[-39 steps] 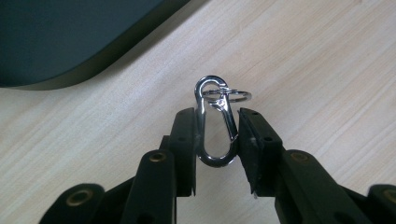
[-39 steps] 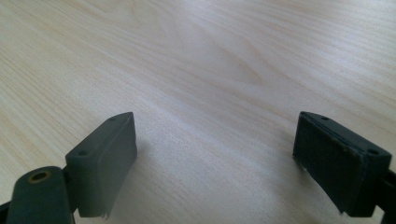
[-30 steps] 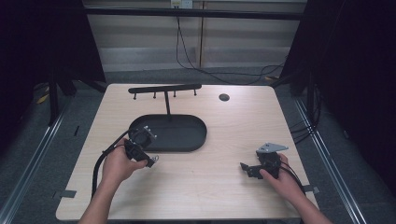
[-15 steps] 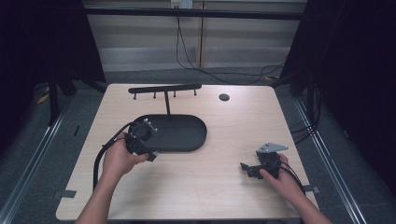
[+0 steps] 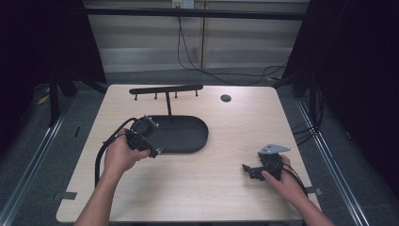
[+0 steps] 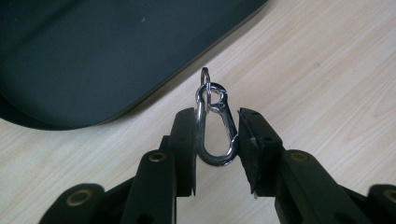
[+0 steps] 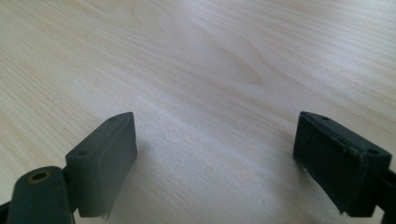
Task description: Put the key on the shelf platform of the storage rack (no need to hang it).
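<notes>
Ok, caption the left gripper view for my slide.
Left gripper fingers clamp a silver carabiner above the wooden table, beside a black tray.

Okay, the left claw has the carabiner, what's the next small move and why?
Probably lift the carabiner toward the hook rack: the left claw pinches it just beside the black tray, and the rack's pegs are bare.
</notes>
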